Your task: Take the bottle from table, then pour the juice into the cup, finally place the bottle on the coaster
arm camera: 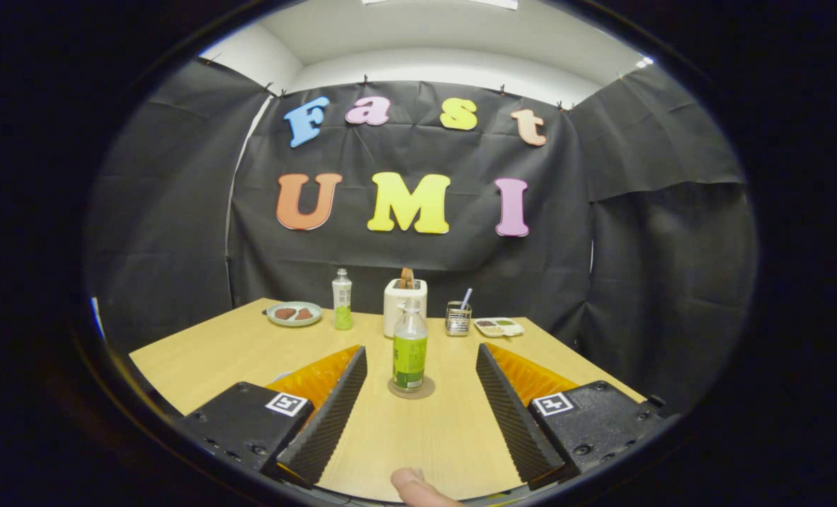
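Between the spread fingers of the gripper (421, 366), the bottle (410, 348) is standing upright on a round coaster (411, 389), touching neither finger: clear body, green label, no cap visible. Fingers are gaping wide, gripping nothing. Wooden table (228, 352) is carrying a second bottle (342, 299), plate (294, 314), toaster (405, 301), holder (457, 317), tray (498, 327) at the far edge. A fingertip (418, 487) is poking in near the gripper's base.

Plate (294, 314) sitting at 10 o'clock on the table (207, 359), holding two brown pieces. Second bottle (342, 299) standing just beside it. Toaster (405, 303) at 12 o'clock. Holder (457, 318) and tray (499, 327) lying toward 1 o'clock.
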Demonstrator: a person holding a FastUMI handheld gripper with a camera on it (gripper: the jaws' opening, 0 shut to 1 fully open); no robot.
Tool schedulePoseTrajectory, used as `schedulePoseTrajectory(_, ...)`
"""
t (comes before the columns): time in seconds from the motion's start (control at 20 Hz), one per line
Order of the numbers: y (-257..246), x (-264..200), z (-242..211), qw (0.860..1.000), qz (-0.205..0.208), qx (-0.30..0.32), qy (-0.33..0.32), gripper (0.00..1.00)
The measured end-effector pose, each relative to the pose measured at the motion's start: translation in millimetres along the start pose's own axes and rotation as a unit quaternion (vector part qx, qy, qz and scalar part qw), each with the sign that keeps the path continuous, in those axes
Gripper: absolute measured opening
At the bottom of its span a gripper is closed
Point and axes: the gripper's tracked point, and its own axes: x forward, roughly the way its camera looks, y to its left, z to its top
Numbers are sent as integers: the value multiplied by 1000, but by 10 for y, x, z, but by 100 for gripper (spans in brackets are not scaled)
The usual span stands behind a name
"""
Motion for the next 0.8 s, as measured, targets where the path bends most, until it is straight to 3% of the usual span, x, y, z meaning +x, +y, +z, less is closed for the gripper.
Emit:
schedulePoseTrajectory(0.35,-212,-332,-219,1000,-2,-23,-7,100)
schedulePoseTrajectory(0.8,-480,-418,-538,1000,15,22,15,100)
